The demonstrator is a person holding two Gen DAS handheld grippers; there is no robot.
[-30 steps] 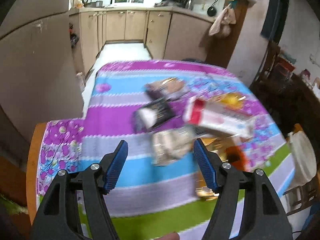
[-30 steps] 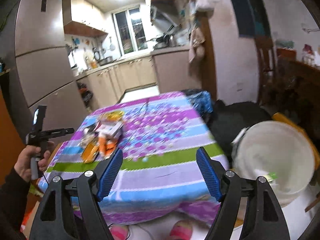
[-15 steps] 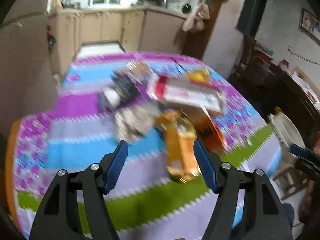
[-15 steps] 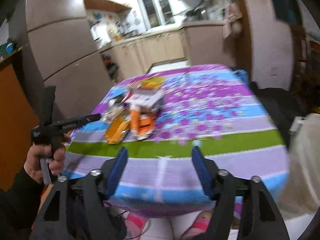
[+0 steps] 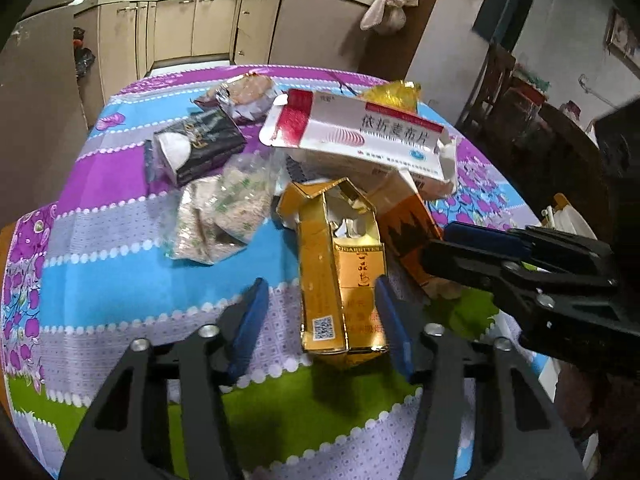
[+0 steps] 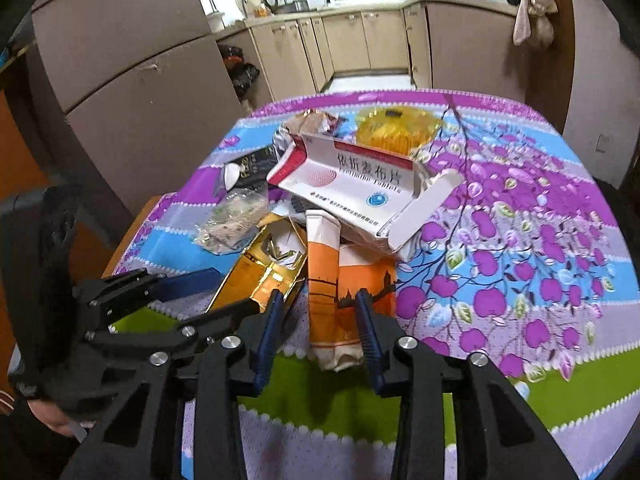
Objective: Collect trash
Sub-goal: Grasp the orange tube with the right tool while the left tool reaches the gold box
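Left gripper [image 5: 320, 320]: fingers spread, nothing clasped. The gold carton [image 5: 344, 276] lies flat between the blue pads, its torn-open top pointing away; the right pad stands just beside or against its edge, the left pad well apart from it.

Right gripper [image 6: 318, 330]: fingers spread, nothing clasped. The orange carton [image 6: 340, 288], crumpled at its near end, lies between the pads, near to both; contact cannot be told.

Beyond the fingertips, in one pile on the flowered tablecloth [image 6: 520, 248]:
- white and red medicine box [image 5: 356, 132], flaps open, resting across the far ends of both cartons;
- clear crumpled wrapper [image 5: 224, 212], left of the gold carton;
- black packet [image 5: 200, 148], past the wrapper;
- brown snack wrapper [image 5: 248, 92], farther off;
- yellow foil wrapper [image 6: 396, 128], behind the medicine box.

Progress, as judged: early. Every listed piece lies on the cloth; none is lifted. No bin shows in either view. Both grippers appear lined up for a first pick, one carton each; all seven items remain to be gathered.
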